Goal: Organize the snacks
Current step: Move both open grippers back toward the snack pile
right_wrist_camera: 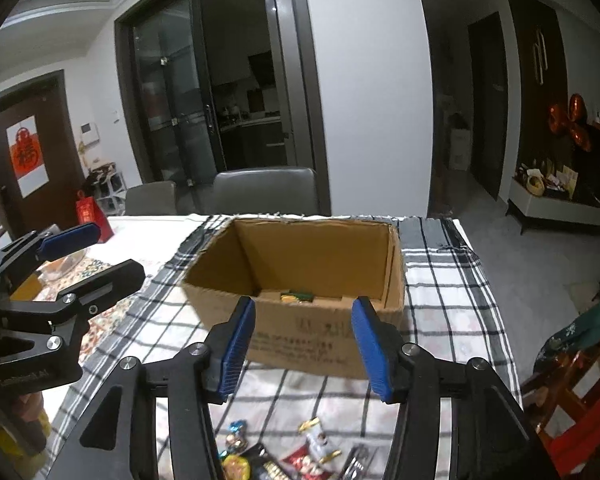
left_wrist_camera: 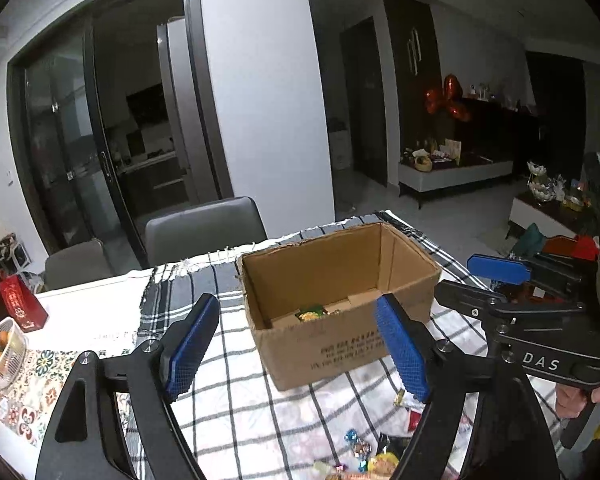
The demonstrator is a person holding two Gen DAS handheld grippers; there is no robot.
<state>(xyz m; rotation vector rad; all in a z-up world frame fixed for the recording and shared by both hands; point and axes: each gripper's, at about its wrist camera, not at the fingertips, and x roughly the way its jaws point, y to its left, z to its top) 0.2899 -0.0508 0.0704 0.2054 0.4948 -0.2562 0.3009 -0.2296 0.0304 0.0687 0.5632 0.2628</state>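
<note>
An open cardboard box (left_wrist_camera: pixel 332 348) (right_wrist_camera: pixel 300 344) stands on the checked cloth. A green and yellow snack pack (left_wrist_camera: pixel 311 313) (right_wrist_camera: pixel 298 296) lies on its floor. Several loose wrapped snacks (left_wrist_camera: pixel 360 450) (right_wrist_camera: pixel 300 452) lie on the cloth on the near side of the box, under the grippers. My left gripper (left_wrist_camera: pixel 296 302) hovers before the box, open, nothing between its blue pads (left_wrist_camera: pixel 192 344). My right gripper (right_wrist_camera: pixel 303 304) is also open and empty, facing the box's front wall. Each gripper shows in the other's view: the right gripper (left_wrist_camera: pixel 480 280) beside the box, the left gripper (right_wrist_camera: pixel 88 256) off to the left.
Two grey chairs (left_wrist_camera: pixel 204 228) (right_wrist_camera: pixel 266 190) stand behind the table. A red gift bag (left_wrist_camera: pixel 22 306) (right_wrist_camera: pixel 92 212) and a clear bowl of oranges (left_wrist_camera: pixel 0 350) sit at the left on a patterned mat (left_wrist_camera: pixel 32 396). A person's hand (left_wrist_camera: pixel 580 396) holds the right gripper.
</note>
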